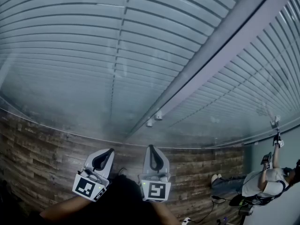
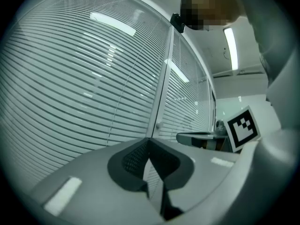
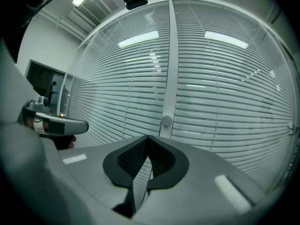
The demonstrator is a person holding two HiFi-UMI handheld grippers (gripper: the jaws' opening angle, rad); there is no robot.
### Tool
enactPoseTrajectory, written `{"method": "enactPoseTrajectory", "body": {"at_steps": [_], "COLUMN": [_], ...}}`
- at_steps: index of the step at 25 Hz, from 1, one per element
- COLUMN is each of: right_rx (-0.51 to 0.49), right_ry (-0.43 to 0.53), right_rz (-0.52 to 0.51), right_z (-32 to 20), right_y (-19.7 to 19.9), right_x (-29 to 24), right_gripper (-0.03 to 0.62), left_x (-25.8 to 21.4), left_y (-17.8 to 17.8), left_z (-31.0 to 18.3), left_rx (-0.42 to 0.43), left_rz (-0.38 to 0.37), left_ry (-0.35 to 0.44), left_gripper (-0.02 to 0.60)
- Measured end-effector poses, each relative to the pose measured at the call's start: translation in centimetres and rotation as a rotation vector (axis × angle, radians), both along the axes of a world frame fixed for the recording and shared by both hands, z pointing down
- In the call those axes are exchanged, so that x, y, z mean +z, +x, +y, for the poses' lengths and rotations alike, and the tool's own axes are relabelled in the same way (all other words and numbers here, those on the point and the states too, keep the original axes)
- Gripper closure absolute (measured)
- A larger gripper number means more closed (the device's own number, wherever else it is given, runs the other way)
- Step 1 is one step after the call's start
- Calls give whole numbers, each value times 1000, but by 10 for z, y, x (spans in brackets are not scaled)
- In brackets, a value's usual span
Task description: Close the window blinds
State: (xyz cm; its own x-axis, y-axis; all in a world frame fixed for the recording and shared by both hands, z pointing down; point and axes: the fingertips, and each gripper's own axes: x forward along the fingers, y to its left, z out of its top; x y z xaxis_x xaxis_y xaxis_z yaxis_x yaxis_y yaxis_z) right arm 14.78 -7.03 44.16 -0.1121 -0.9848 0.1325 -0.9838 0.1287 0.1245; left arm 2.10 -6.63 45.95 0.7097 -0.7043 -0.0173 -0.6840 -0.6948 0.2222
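The left gripper [image 1: 111, 150] and right gripper [image 1: 151, 146] are both closed and empty, side by side facing the blinds [image 1: 65, 46]. A small knob [image 1: 158, 116], perhaps a cord fitting, sits on the frame [image 1: 215, 55].

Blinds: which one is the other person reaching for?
The right blind, past the post: the person is at its far end, arm raised to it. Nobody else is by the left blind.

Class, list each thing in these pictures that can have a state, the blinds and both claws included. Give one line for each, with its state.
Window blinds: lowered, with thin dark gaps between the slats.
Left claw: shut, nothing in it.
Right claw: shut, nothing in it.
Person in the background: one arm raised to the blinds.
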Motion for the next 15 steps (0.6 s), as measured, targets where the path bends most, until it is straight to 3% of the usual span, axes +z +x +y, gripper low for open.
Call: {"method": "enactPoseTrajectory", "body": {"at_steps": [11,15], "right_rx": [-26,10], "right_ry": [-22,39], "right_rz": [-20,-63], "right_z": [6,4], "right_y": [6,24], "right_x": [4,-12], "right_gripper": [594,594], "left_x": [-4,-8], "left_y": [27,40], "left_z": [-5,-9], "left_rx": [88,101], "left_rz": [-17,-33], "left_ry": [0,1], "left_gripper": [583,583]}}
